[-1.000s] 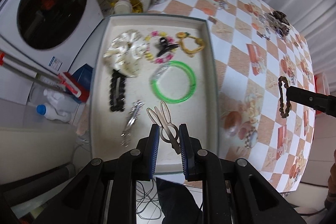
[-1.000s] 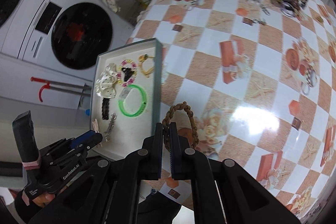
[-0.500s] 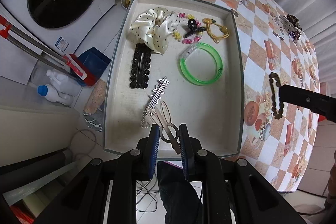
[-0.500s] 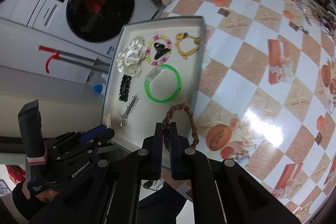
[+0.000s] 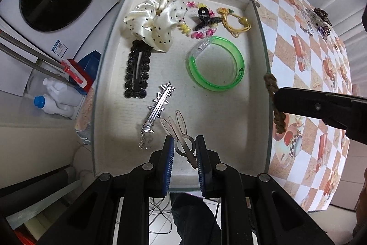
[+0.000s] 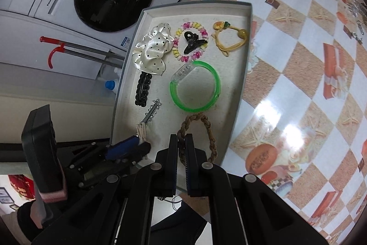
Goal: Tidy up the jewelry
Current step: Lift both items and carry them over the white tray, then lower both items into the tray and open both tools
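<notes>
A shallow grey-rimmed tray (image 5: 257, 22) with a pale lining is seen at the edge of a table (image 6: 298, 75) covered in a checked cloth. Inside the tray, a cream polka-dot scrunchie (image 5: 156, 23), a pink-and-yellow beaded bracelet (image 5: 195, 31) with a black claw clip (image 5: 205, 20) lying within its ring, a yellow hair tie (image 5: 235, 23), a green bangle (image 5: 216, 63), a black snap clip (image 5: 137, 69) and a silver star clip (image 5: 158, 107) are laid out. The left gripper (image 5: 184, 153) is held over the near part of the tray, its jaws clamped on a beige hairpin (image 5: 181, 134) whose prongs point toward the silver star clip. The right gripper (image 6: 181, 153) is closed on a brown braided hair tie (image 6: 197, 132), which is held above the tray's near right corner, just below the green bangle in the right wrist view. More small jewelry (image 5: 317, 20) is left in a pile at the far side of the table.
</notes>
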Available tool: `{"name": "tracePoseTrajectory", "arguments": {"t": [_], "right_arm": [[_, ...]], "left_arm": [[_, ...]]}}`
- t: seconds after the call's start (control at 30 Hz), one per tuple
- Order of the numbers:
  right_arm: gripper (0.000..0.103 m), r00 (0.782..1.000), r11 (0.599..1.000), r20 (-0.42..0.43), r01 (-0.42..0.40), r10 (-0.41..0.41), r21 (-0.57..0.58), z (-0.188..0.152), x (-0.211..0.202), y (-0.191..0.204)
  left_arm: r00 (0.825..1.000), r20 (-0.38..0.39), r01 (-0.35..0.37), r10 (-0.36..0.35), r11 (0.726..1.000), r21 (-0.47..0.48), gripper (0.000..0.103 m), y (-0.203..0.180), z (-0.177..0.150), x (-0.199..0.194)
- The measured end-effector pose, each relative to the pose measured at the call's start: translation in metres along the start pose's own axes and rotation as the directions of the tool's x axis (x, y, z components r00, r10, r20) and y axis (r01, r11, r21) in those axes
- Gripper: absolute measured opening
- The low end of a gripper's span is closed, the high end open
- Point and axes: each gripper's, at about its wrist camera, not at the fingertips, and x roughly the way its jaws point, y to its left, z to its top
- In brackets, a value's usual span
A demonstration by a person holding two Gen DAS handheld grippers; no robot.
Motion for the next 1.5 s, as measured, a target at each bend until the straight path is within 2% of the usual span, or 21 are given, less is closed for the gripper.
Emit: {"name": "tracePoseTrajectory", "arguments": {"t": [0.27, 0.53, 1.23, 1.27, 1.33, 1.37, 1.4, 1.5], "right_arm": [[0.006, 0.998, 1.0, -0.054, 0.014, -0.015, -0.011, 0.004, 0.025, -0.003], [0.006, 0.995, 0.999, -0.095, 0.018, -0.015, 0.032, 0.008, 0.047, -0.012], [0.009, 0.984, 0.996, -0.173, 0.042, -0.028, 0.083, 0.008, 0.09, -0.028], [0.014, 0.985, 0.995, -0.172, 0.039, -0.024, 0.086, 0.007, 0.089, -0.028], [0.033, 0.987, 0.995, -0.158, 0.027, -0.012, 0.094, 0.008, 0.084, -0.029], [0.051, 0.989, 0.995, -0.148, 0.021, -0.007, 0.095, 0.009, 0.081, -0.03], [0.055, 0.991, 0.995, -0.131, 0.01, 0.003, 0.097, 0.01, 0.076, -0.028], [0.056, 0.995, 0.994, -0.096, -0.013, 0.023, 0.105, 0.012, 0.059, -0.026]], "left_arm": [[1.0, -0.022, -0.013, 0.013, 1.0, -0.008, 0.024, 0.0, 0.0, 0.019], [0.999, -0.03, -0.041, 0.041, 0.999, 0.002, 0.024, -0.001, 0.0, 0.031], [0.996, -0.036, -0.085, 0.086, 0.996, 0.028, 0.025, -0.011, -0.002, 0.039], [0.995, -0.036, -0.087, 0.088, 0.996, 0.027, 0.025, -0.01, -0.001, 0.039], [0.995, -0.034, -0.089, 0.09, 0.996, 0.026, 0.025, -0.008, 0.0, 0.037], [0.995, -0.033, -0.089, 0.09, 0.996, 0.025, 0.025, -0.008, 0.0, 0.036], [0.995, -0.032, -0.089, 0.09, 0.996, 0.027, 0.025, -0.008, 0.001, 0.035], [0.995, -0.023, -0.099, 0.1, 0.994, 0.035, 0.025, -0.01, 0.002, 0.031]]}}
